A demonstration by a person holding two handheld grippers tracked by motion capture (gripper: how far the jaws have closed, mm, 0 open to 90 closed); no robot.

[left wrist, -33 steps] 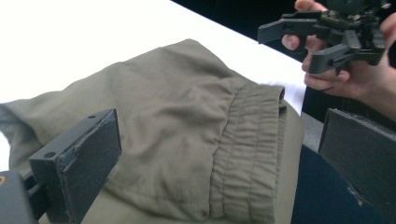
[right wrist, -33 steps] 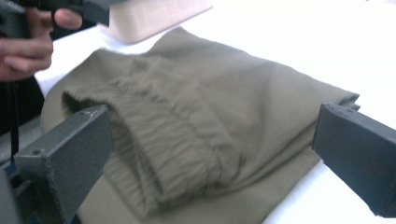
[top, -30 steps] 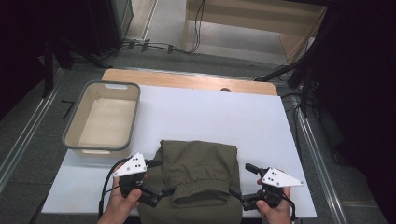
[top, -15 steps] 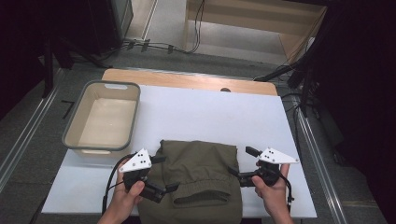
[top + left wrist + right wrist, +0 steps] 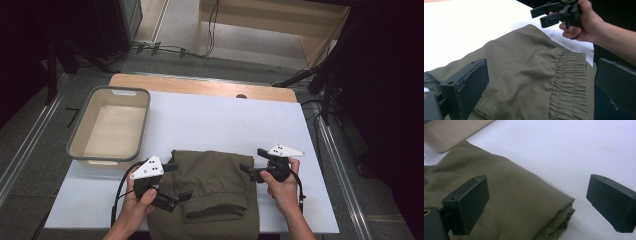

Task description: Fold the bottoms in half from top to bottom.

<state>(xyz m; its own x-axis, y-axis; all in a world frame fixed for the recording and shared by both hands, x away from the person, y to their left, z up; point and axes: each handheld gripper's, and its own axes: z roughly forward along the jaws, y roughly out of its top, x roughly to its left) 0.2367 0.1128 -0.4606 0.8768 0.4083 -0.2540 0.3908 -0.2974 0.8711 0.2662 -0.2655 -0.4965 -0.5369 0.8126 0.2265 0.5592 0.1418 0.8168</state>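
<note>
Folded olive trousers [image 5: 212,192] at the table's [image 5: 220,120] near edge, flanked by both grippers.
Left gripper [image 5: 175,184] and right gripper [image 5: 248,166], jaws spread, holding nothing (elastic waistband nearest); best pinching all layers at opposite edges, lifting evenly.

Overhead light falls evenly on the white desk [image 5: 210,120], which reads bright without glare; the surrounding room is dark. Shadows under the folded olive trousers [image 5: 215,192] are soft. In both gripper views the near jaws are blurred, and the desk washes out pale.
</note>
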